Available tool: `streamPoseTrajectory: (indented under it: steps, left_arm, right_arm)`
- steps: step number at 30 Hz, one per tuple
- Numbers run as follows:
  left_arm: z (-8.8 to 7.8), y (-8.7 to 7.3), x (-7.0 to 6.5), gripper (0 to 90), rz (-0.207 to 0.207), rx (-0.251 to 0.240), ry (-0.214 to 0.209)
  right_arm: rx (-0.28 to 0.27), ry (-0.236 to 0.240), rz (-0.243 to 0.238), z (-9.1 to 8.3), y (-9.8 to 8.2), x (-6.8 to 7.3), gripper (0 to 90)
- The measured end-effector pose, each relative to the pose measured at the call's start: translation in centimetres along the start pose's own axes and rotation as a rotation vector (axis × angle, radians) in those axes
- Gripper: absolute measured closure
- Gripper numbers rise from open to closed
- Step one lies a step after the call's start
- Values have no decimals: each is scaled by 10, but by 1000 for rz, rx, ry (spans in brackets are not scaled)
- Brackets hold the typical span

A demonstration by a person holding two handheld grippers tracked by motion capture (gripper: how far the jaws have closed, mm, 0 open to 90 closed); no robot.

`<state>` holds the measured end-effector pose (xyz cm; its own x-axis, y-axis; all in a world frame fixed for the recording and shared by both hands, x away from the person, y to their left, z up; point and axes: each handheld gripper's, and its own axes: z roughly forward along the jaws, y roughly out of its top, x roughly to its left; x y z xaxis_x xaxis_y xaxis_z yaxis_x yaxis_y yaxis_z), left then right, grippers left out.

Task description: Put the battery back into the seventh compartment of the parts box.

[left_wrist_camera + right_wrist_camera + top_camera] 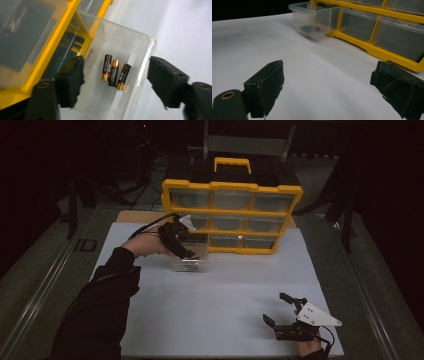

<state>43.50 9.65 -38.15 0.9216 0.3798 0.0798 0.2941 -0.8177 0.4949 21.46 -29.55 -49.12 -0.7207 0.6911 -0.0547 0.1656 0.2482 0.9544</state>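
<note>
A small clear plastic drawer stands on the white mat in front of the yellow organizer, pulled out of it. Three black-and-gold batteries lie side by side on its floor. My left gripper hovers over the drawer, one jaw on each side of it and both pads off the walls. My right gripper rests near the mat's front right edge, open with nothing between its jaws. The right gripper view looks across the mat at the drawer and the batteries.
The organizer holds rows of clear drawers in a yellow frame, with a yellow handle on top. The white mat covers the table. Dark metal rails run along both sides.
</note>
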Motion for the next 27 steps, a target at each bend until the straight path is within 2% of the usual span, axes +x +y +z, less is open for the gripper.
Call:
streamPoseTrajectory:
  steps: [2,5,7,11,13,15,17,20,27]
  left_arm:
    - [-2,-2,0,166,-38,-1,-1]
    - [-7,-6,1,69,-70,-10,-5]
    - [-7,-10,0,4,-70,3,0]
    - [-10,-18,-4,0,-75,-18,28]
    - [-11,-22,-5,0,-95,-33,26]
    - [-12,-26,-7,0,-99,-36,30]
    - [-15,-31,-10,0,-112,-61,17]
    - [-19,-35,-16,0,-101,-77,19]
    - [-29,-44,-30,0,-96,-93,61]
  right_arm:
    - [0,-1,1,0,0,0,92]
    - [2,0,-1,0,0,0,92]
    - [2,-1,-3,0,0,0,92]
    - [-1,-2,0,0,0,0,92]
    - [-1,-1,1,0,0,0,92]
    - [2,-1,0,0,0,0,92]
    - [2,0,0,0,0,0,92]
    - [-2,-4,1,-1,0,0,92]
    - [-3,-3,1,-1,0,1,92]
